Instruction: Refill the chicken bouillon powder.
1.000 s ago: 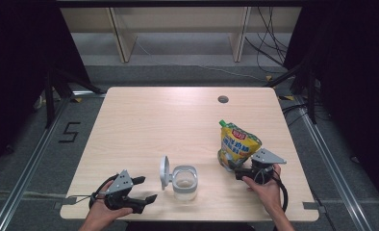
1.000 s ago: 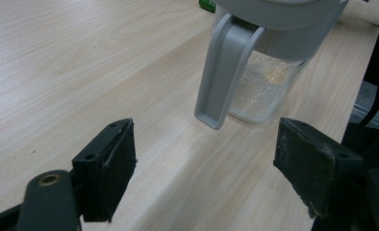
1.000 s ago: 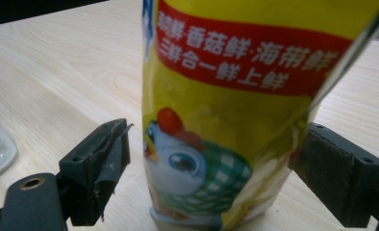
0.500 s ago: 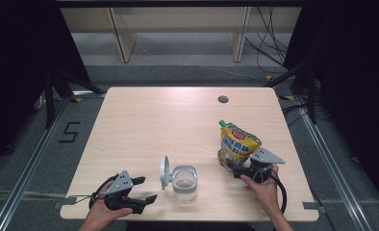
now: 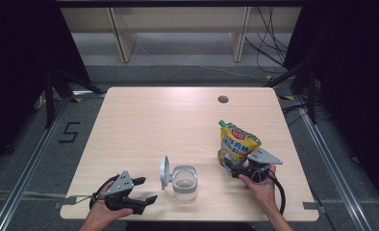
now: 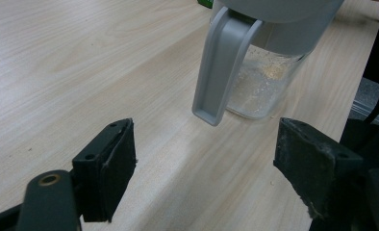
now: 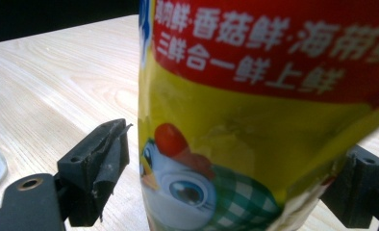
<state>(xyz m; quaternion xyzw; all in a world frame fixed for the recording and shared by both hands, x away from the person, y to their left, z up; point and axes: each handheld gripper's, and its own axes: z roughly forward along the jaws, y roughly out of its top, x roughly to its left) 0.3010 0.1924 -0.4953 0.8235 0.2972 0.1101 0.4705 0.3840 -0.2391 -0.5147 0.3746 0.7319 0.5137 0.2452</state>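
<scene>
Two grippers work at the near edge of the table point(image 5: 130, 125). Since a second ago the right gripper point(image 5: 236, 169) has crept forward, so its open jaws now straddle the base of the yellow pouch point(image 5: 237, 144), ready to close. The left gripper point(image 5: 144, 190), also open, waits just left of the jar point(image 5: 184, 181), whose flipped-up lid point(image 5: 164, 169) faces it. Nothing blocks either.

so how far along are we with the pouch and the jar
Done: the clear jar stands with its grey lid flipped open, a little powder already at the bottom. In hand: the right gripper has its jaws open either side of the yellow seasoning pouch, not yet closed on it. The left gripper waits open beside the jar. Left, probably: grasping the pouch and pouring.
</scene>
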